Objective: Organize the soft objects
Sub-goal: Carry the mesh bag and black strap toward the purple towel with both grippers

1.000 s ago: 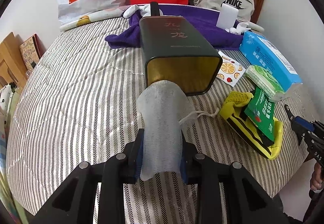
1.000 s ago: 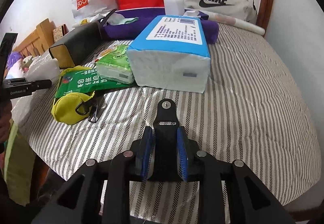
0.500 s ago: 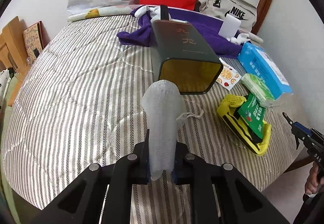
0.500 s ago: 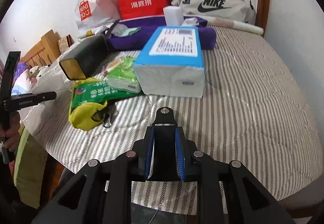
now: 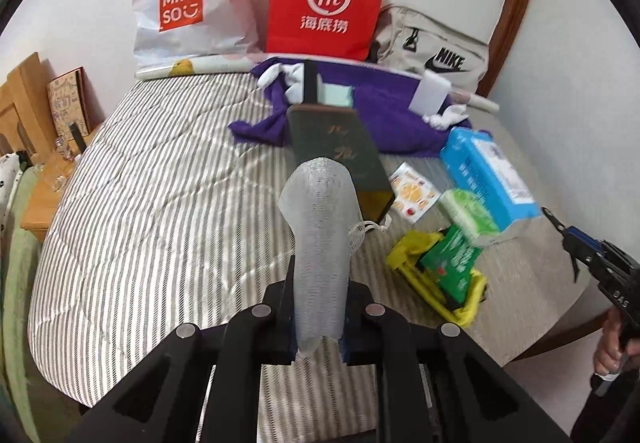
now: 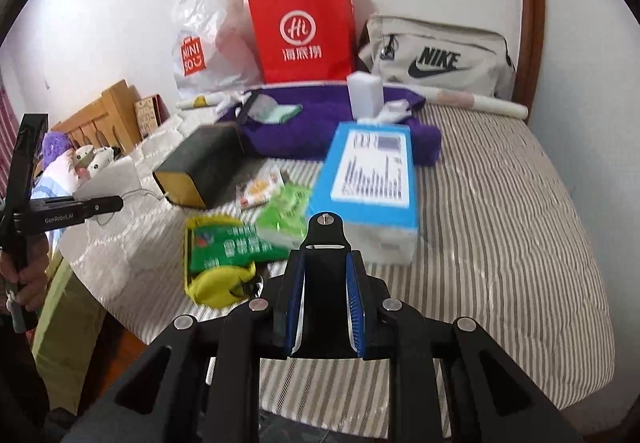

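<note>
While your left tool (image 5: 318, 323) pinches the white mesh bath sponge (image 5: 320, 243) upright above the striped bed (image 5: 160, 203), the dark rectangular tin box (image 5: 340, 159) lies just ahead, its long axis running away from you. Your right tool (image 6: 325, 307), nearly closed and empty, is farther off.

The right gripper (image 6: 325, 283) hangs over the striped bed (image 6: 500, 223), its blue pads clamped on a black mount (image 6: 325, 263). Just beyond lies a blue tissue pack (image 6: 372, 179), with a green wipes packet (image 6: 286, 217), a green sachet (image 6: 230, 247) and a yellow pouch (image 6: 218, 287) to its left. Farther left lies a dark box (image 6: 200, 171) on its side. At far left a hand (image 6: 26, 279) holds the left gripper (image 6: 116, 203). A red bag (image 6: 302, 31) stands against the far wall.
</note>
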Available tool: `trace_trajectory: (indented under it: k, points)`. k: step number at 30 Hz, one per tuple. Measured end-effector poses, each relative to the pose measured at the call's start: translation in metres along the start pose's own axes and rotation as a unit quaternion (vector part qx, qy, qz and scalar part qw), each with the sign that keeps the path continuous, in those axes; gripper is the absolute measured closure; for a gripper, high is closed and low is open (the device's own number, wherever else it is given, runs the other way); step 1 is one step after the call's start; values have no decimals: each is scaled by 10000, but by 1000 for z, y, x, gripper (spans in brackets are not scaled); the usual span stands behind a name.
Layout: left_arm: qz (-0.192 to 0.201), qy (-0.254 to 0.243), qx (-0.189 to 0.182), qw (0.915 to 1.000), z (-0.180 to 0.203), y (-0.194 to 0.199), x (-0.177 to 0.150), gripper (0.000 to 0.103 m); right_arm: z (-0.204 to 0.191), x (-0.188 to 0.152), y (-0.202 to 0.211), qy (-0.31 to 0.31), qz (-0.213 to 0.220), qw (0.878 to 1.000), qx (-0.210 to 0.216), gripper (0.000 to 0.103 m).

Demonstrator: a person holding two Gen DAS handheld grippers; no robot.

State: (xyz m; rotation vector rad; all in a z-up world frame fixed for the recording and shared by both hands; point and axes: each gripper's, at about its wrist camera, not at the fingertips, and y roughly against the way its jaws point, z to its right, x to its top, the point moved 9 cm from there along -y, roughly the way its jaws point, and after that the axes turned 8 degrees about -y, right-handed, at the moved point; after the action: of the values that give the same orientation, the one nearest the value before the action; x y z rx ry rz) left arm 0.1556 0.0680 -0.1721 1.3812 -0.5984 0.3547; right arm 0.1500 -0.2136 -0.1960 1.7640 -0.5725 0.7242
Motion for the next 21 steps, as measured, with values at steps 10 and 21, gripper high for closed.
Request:
trace_trajectory:
  k: [10,21]
  points:
    - [158,-74,-9,9998,1,8,41,89,-4,50,-7,15,152,9998,98,82]
    - [204,-6,-106,9997,-4,-12,87,89,-13,108,-36,109,244,9995,141,82]
